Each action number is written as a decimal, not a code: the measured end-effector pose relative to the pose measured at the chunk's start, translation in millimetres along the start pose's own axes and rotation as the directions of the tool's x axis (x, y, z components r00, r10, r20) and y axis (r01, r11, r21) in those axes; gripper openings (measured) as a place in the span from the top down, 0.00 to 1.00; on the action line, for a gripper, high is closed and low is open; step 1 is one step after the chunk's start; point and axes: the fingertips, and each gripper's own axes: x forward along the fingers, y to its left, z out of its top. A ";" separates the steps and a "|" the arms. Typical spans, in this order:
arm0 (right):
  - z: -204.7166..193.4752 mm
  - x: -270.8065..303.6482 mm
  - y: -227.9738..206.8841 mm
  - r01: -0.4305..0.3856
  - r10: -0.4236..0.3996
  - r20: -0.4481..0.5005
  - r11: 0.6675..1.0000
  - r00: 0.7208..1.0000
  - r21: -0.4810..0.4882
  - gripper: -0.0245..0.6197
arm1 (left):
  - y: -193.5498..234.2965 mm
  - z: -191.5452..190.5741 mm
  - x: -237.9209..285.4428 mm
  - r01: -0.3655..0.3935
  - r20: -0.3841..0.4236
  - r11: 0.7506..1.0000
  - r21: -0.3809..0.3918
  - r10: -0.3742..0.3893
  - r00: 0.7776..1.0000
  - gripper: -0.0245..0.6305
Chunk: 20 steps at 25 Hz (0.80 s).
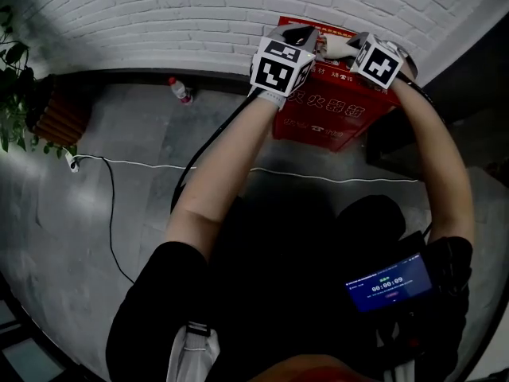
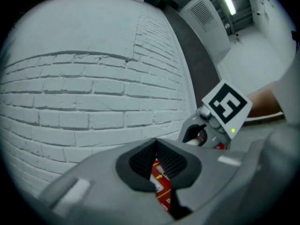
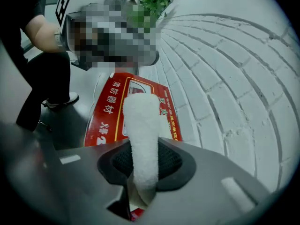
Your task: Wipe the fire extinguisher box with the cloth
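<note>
The red fire extinguisher box (image 1: 330, 114) with white characters stands against the white brick wall. Both grippers hover over its top. My right gripper (image 3: 144, 161) is shut on a rolled white cloth (image 3: 141, 125), which sticks out forward over the box's top (image 3: 110, 109). In the head view the cloth (image 1: 336, 48) shows as a pale patch between the two marker cubes. My left gripper (image 2: 156, 148) is shut with nothing between its pads, and a strip of the red box (image 2: 161, 186) shows below them. The right gripper (image 2: 199, 131) appears to its right.
A plastic bottle with a red cap (image 1: 180, 89) lies at the foot of the wall. A white cable (image 1: 199, 165) runs across the grey floor. A potted plant (image 1: 16, 94) stands at the far left. A device with a blue screen (image 1: 390, 283) hangs at the person's waist.
</note>
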 end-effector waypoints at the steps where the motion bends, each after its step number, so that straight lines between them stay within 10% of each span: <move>1: 1.2 -3.3 6.9 -0.009 0.009 0.000 1.000 1.000 -0.004 0.82 | -1.1 1.8 -3.5 -0.002 0.003 1.000 0.001 0.002 1.000 0.96; 20: 20.3 -53.5 84.7 -0.135 0.135 -0.019 0.991 0.991 0.004 0.82 | -1.6 27.8 -52.6 -0.024 0.042 0.999 0.035 0.023 0.999 0.96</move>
